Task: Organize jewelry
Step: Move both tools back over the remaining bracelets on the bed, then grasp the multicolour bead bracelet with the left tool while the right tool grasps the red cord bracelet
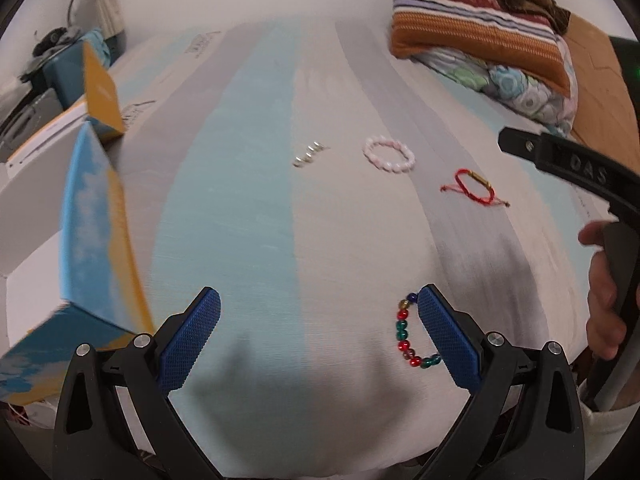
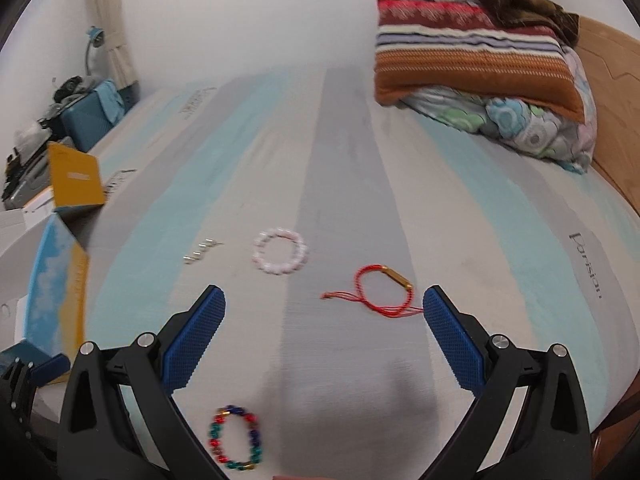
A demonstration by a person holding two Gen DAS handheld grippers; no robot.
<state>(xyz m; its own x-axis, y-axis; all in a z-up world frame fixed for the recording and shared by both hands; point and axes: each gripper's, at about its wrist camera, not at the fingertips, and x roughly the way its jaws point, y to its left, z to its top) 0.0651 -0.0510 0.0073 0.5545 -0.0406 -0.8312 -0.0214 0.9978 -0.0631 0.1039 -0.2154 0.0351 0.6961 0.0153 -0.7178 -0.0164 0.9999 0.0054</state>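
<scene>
Four pieces lie on the striped bed sheet. A multicoloured bead bracelet (image 1: 412,334) lies just inside my left gripper's right finger; it also shows in the right wrist view (image 2: 236,436). A pink bead bracelet (image 1: 389,153) (image 2: 281,251), a red cord bracelet with a gold tube (image 1: 474,186) (image 2: 382,289) and small silver earrings (image 1: 310,154) (image 2: 200,252) lie farther off. My left gripper (image 1: 320,300) is open and empty. My right gripper (image 2: 324,300) is open and empty, with the red cord bracelet just beyond its right fingertip.
An open blue and yellow cardboard box (image 1: 96,216) (image 2: 60,264) stands at the left bed edge. Folded blankets and pillows (image 1: 480,36) (image 2: 480,68) are stacked at the far right. A wooden headboard (image 2: 616,92) runs along the right. Clutter sits beyond the bed at far left.
</scene>
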